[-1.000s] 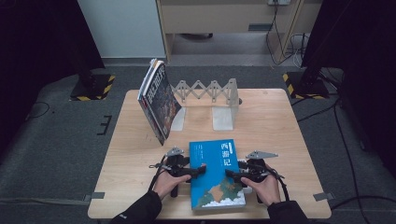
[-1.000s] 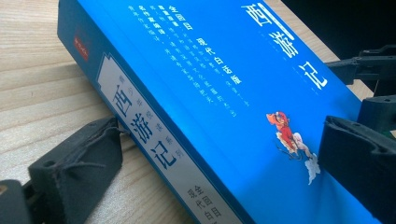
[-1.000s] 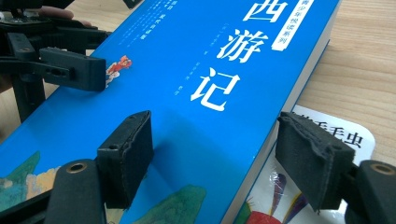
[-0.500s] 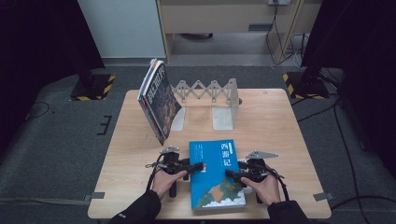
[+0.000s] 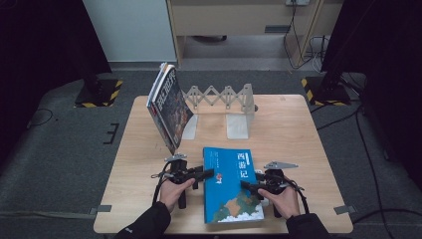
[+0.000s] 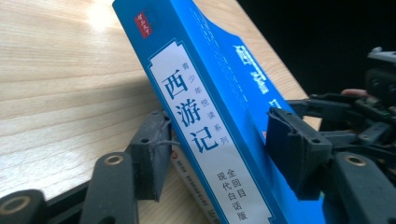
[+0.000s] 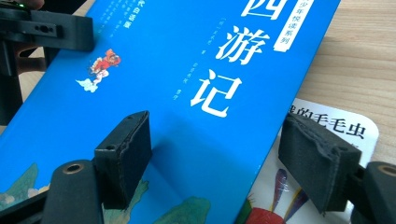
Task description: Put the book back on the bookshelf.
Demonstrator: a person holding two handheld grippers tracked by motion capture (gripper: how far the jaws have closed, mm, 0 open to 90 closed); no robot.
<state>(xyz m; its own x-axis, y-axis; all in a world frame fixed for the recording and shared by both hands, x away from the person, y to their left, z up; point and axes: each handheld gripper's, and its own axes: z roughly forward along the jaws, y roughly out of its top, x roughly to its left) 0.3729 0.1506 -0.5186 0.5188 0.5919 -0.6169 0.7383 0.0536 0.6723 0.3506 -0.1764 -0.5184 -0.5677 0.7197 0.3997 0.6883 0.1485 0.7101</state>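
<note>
A thick blue book (image 5: pixel 231 184) with white Chinese lettering lies flat near the table's front edge. My left gripper (image 5: pixel 206 175) comes in from its left. In the left gripper view its jaws have just been closing on the spine (image 6: pixel 205 126): one pad (image 6: pixel 152 158) sits against the lower edge, the other pad (image 6: pixel 292 149) on the cover. My right gripper (image 5: pixel 246 185) reaches in from the book's right. Its left pad (image 7: pixel 126 154) rests on the blue cover (image 7: pixel 187 70). The other pad (image 7: pixel 322 158) hovers over a thin white picture book (image 7: pixel 327 123) that lies underneath.
A dark-covered book (image 5: pixel 168 107) leans upright at the back left of the wooden table (image 5: pixel 298 139), beside a grey expanding book rack (image 5: pixel 221 95) with metal end plates (image 5: pixel 238 124). Black stands and cables sit on the grey floor around the table.
The left gripper's jaws have narrowed onto the blue book's spine edge and the hand has crept slightly toward the book. The right hand and the book have stayed put.
</note>
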